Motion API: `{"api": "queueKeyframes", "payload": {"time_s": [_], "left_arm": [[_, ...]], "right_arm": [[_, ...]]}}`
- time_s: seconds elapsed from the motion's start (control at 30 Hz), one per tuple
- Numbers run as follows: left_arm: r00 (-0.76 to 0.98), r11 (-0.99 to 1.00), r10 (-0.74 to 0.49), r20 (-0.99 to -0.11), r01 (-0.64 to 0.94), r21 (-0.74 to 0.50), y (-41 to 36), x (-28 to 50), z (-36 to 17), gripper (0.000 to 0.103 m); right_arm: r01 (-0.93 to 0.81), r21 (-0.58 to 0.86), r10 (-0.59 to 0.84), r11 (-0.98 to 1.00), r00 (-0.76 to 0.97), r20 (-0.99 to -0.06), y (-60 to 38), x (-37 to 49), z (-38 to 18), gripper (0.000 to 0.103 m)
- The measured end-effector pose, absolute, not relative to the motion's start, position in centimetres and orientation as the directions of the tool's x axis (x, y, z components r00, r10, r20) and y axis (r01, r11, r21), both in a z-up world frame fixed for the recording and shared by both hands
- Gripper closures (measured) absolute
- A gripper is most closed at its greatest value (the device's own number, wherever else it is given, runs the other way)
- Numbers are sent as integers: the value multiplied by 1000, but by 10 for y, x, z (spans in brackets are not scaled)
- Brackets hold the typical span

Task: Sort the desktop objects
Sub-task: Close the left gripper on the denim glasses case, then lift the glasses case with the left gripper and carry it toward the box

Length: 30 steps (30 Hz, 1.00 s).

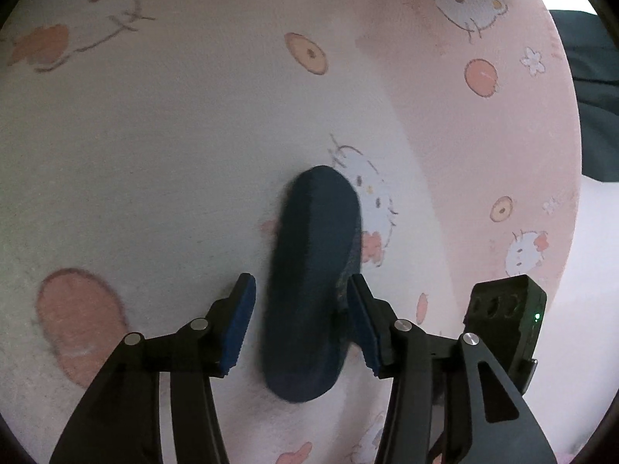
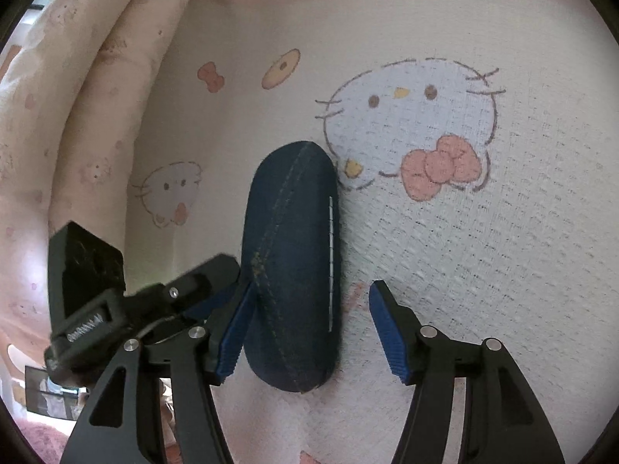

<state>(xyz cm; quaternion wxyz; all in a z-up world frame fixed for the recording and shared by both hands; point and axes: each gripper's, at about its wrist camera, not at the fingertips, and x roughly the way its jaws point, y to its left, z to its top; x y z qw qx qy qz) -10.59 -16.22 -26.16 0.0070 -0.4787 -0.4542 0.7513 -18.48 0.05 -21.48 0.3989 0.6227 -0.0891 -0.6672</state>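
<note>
A dark blue oval fabric case (image 1: 313,282) lies on a pale sheet printed with cartoon cats (image 1: 154,154). My left gripper (image 1: 300,290) is open and straddles the case; its right pad touches the case's side and its left pad stands a little apart. In the right wrist view the same case (image 2: 294,266) shows stitching and a white zip line. My right gripper (image 2: 309,297) is open around it, with its left pad against the case and its right pad apart. The left gripper's fingers (image 2: 201,278) show at the case's left side.
The right gripper's black body (image 1: 503,321) shows at the lower right of the left wrist view. Folded pink printed bedding (image 2: 89,96) rises at the left. The sheet's edge and a dark cloth (image 1: 595,96) lie at the right.
</note>
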Motion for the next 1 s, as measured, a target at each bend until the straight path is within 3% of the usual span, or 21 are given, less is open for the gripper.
{"api": "queueKeyframes", "payload": {"time_s": [0.23, 0.37, 0.5, 1.0], "left_arm": [[-534, -627, 436, -725, 397, -670, -156, -100, -253, 50], [-530, -637, 421, -736, 405, -656, -155, -98, -251, 58], [-546, -617, 442, -712, 391, -683, -153, -94, -248, 59], [-472, -629, 618, -629, 183, -755, -59, -131, -233, 59]], "right_arm": [[480, 594, -645, -645, 75, -761, -5, -179, -214, 44], [557, 558, -633, -615, 75, -771, -15, -167, -208, 48], [620, 492, -611, -611, 26, -791, -16, -161, -198, 49], [522, 409, -551, -749, -146, -822, 78, -165, -160, 49]]}}
